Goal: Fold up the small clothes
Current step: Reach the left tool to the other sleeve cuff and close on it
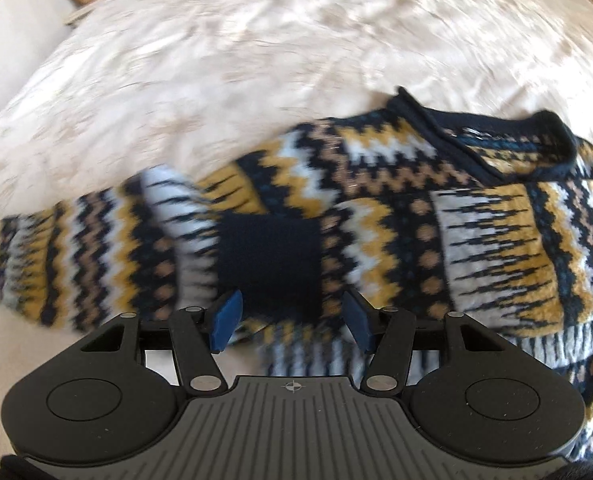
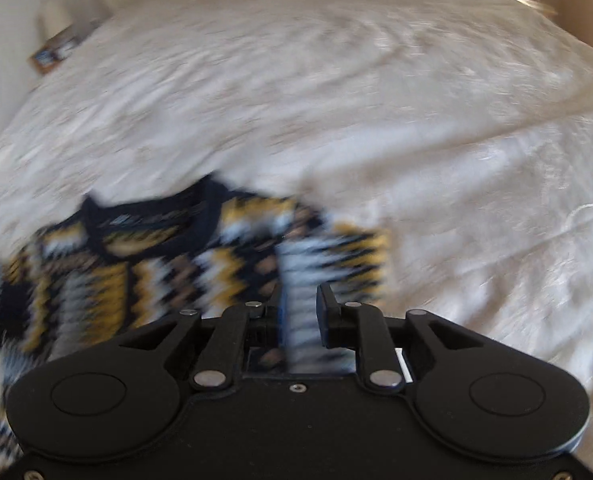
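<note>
Both hand-held grippers over the sweater on the bed.
Your left hand-held gripper point(image 1: 292, 320) hangs apart above the dark cuff point(image 1: 270, 264); your right hand-held gripper point(image 2: 301, 312) (blurred) has sleeve fabric between slightly parted jaws; the patterned sweater point(image 1: 376, 200) lies on the cream bed point(image 1: 256, 60).

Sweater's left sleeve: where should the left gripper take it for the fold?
Grip the dark cuff of the sleeve, coming from above. It lies flat on the sweater, right ahead of the left gripper, whose jaws stand open either side of it; a thick, plain edge, probably easy to pinch.
</note>
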`<state>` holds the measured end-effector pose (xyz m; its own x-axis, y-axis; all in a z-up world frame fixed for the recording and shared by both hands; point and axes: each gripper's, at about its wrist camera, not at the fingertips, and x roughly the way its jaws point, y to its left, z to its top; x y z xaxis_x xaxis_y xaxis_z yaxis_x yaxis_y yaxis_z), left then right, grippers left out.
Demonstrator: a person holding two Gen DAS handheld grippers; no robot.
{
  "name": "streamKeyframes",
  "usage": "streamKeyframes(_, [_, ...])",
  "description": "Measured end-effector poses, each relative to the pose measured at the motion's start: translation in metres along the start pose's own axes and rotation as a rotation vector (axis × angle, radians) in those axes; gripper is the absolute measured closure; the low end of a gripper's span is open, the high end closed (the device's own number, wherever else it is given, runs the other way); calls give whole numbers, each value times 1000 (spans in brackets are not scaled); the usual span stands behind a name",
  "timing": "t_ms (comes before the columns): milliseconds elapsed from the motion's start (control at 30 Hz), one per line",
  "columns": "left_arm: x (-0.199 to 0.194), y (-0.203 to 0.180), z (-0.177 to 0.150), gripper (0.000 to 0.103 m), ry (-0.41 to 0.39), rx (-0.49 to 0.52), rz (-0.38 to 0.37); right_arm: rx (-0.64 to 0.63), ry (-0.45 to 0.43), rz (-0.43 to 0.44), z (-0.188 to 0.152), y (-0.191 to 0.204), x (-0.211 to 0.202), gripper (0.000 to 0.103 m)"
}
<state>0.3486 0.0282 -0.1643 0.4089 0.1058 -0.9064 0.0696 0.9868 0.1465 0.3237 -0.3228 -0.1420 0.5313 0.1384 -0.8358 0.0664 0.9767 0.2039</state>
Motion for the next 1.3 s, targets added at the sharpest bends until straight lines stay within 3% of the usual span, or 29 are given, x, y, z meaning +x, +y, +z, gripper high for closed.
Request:
streamKeyframes(200, [-29,35,-24,49,-12,-116,-33,-20,112,-2,-37,22,25,75])
streamKeyframes(300, [-44,56,-35,49,-31,-200,-76,-8,91,-12,-37,25,23,75])
streamKeyframes(367, [-48,75,-41,49,-36,-263,-141,-24,57,5,-34,31,14,69])
streamKeyframes(400, [-48,83,-45,49,-33,-292,-158,-34,38,20,-33,35,8,61])
streamKeyframes(533, [-52,114,-52,47,-66,-350,-112,-84,-16,77,-31,59,-9,49])
streamKeyframes(600, [-51,135,-53,41,-92,-381,-93,-103,-40,106,-33,75,-17,43])
streamKeyframes(667, [-47,155,-54,31,-112,-402,-87,-107,-57,131,-35,91,-22,36])
streamKeyframes(867, [-23,217,-47,30,-133,-420,-49,-122,-72,134,-48,145,-30,31])
streamKeyframes(1300, [44,345,-39,25,-125,-544,-90,-93,-104,144,-58,231,-30,15])
